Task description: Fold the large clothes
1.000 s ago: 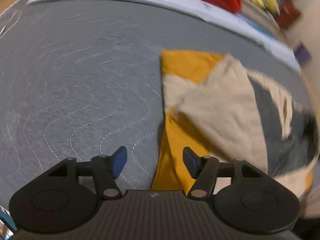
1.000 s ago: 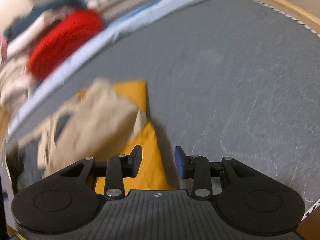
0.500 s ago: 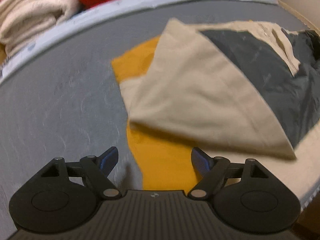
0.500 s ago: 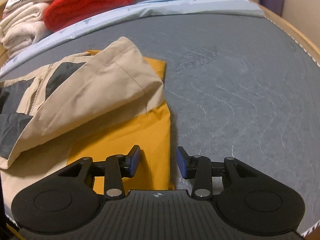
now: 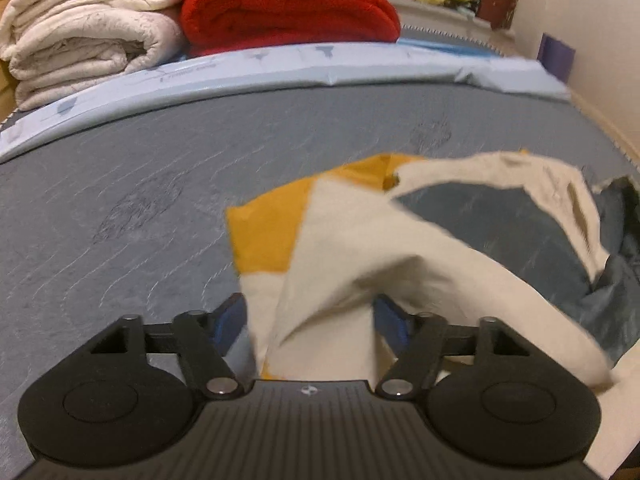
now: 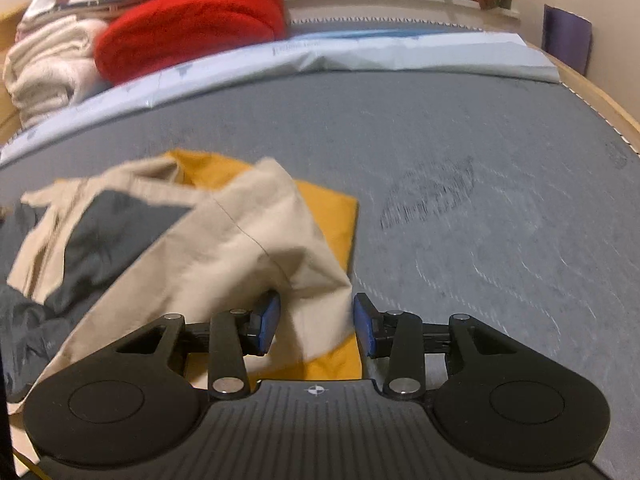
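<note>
On the grey quilted bed [image 5: 160, 184], a beige, mustard and charcoal jacket [image 5: 360, 248] lies half folded.
Left gripper [image 5: 310, 316] closing around beige fabric; right gripper [image 6: 316, 322] apart, seemingly unclamped; final folds remain.

Nothing here can really be read. The pale blue sheet [image 5: 280, 68] along the far side of the grey mattress [image 5: 120, 200] carries a line of dark print (too blurred to make out in either view) and some small dark marks. Each gripper body shows only a tiny round crosshair mark, no letters.
</note>
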### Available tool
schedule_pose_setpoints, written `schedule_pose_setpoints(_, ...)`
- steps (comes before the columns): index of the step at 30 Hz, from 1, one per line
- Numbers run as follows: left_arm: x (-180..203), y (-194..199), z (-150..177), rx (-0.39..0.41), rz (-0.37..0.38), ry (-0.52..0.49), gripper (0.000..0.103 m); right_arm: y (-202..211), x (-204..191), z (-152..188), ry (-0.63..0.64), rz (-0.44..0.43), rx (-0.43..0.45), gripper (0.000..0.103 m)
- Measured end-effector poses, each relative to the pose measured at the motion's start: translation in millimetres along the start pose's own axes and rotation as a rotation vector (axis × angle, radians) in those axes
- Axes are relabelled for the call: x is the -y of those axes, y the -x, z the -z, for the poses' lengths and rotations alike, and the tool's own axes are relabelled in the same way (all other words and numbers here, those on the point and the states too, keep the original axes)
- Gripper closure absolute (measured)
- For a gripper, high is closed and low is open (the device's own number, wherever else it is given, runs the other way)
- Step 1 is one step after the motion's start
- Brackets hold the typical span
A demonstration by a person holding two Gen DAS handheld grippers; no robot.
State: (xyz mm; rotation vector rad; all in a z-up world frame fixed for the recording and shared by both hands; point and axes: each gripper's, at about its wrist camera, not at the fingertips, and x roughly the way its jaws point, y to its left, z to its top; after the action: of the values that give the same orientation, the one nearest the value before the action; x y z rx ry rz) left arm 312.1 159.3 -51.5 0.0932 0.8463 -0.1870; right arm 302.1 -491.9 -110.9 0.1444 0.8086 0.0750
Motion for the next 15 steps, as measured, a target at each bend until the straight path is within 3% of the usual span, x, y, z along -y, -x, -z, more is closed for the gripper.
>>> schedule_pose_setpoints(2,-3.2,-4.8,-6.1,0.005,0.024,0.012,0.071,-3.9,2.7,-5.4,-0.013,-0.016,0.011,0.061)
schedule_pose_setpoints(4,-9.5,-6.0,-11.3,0.012,0.044,0.042,0.094,-6.3,5.4,-11.0,-0.032,-0.023,0.021,0.063)
schedule_pose_setpoints(5,-14.1,-5.2,-14.6,0.023,0.058,0.066,0.098,-6.4,8.0,-14.1,-0.050,-0.034,0.029,0.072)
schedule_pose_setpoints(6,-18.5,-2.4,-16.0,0.039,0.069,0.090,0.100,-5.4,10.0,-16.9,-0.066,-0.050,0.038,0.097)
schedule_pose_setpoints(7,-23.4,0.2,-18.8,0.058,0.076,0.116,0.102,-3.9,12.5,-19.9,-0.086,-0.067,0.055,0.103)
schedule_pose_setpoints(11,-41.5,8.5,-28.5,0.128,0.082,0.231,0.102,10.9,27.8,-32.9,-0.259,-0.108,0.183,0.103)
schedule_pose_setpoints(13,-59.5,9.7,-31.6,0.157,0.089,0.363,0.102,17.3,42.1,-36.2,-0.401,-0.127,0.248,0.103)
schedule_pose_setpoints(15,-80.8,2.2,-29.1,0.132,0.072,0.527,0.101,16.4,55.4,-35.3,-0.525,-0.094,0.265,0.103)
